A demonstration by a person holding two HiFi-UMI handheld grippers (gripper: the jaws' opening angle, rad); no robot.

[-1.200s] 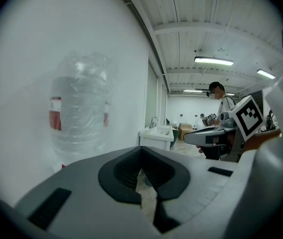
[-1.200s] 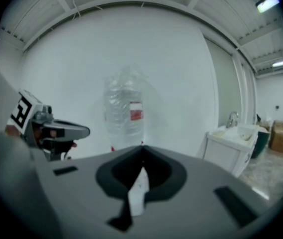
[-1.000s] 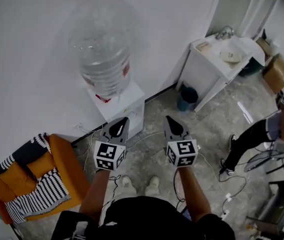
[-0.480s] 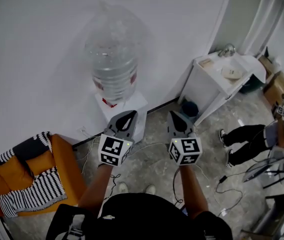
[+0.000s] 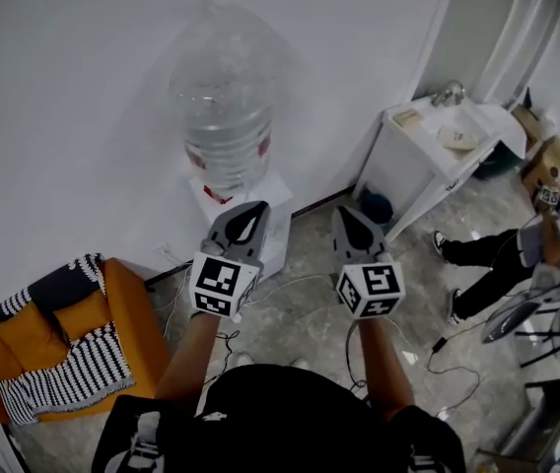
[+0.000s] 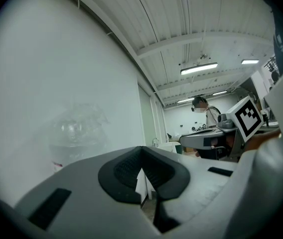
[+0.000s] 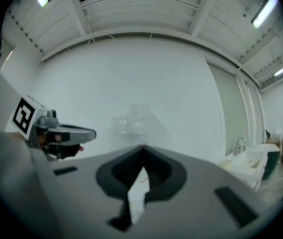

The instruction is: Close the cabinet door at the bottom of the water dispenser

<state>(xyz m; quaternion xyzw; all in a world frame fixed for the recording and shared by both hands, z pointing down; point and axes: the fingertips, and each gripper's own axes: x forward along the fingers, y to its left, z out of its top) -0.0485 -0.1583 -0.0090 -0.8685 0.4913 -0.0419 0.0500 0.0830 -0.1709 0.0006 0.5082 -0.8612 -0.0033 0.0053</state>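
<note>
Both claws have come up since one second ago, and the floor (image 5: pixel 305 313) now lies farther below them. They point level toward the wall (image 5: pixel 73 87), side by side but apart. The left claw (image 5: pixel 258 209) is pressed together with nothing inside, and the right claw (image 5: pixel 345 215) is pressed together too, also empty.

Below them, loose cables (image 5: pixel 290 282) run over the floor toward the foot of the wall. The water dispenser (image 5: pixel 268 193) stands there, with its big clear bottle (image 5: pixel 224 116) on top. An orange armchair (image 5: pixel 132 308) is to its left and a white table (image 5: pixel 408 161) is to its right.

The cabinet door is at the bottom front of the dispenser. From this height the left claw and the top of the dispenser cover that part, so I cannot tell whether the door stands open or lies flush. This scene fits a person who is about to bend down to an open door. It fits equally a person who stands upright with the door shut.

In both cases, I think the useful thing is to bring the lower front into view and check the door's edge against the body. It is also wise to keep the feet and claws clear of the cables and to avoid knocking the bottle.
</note>
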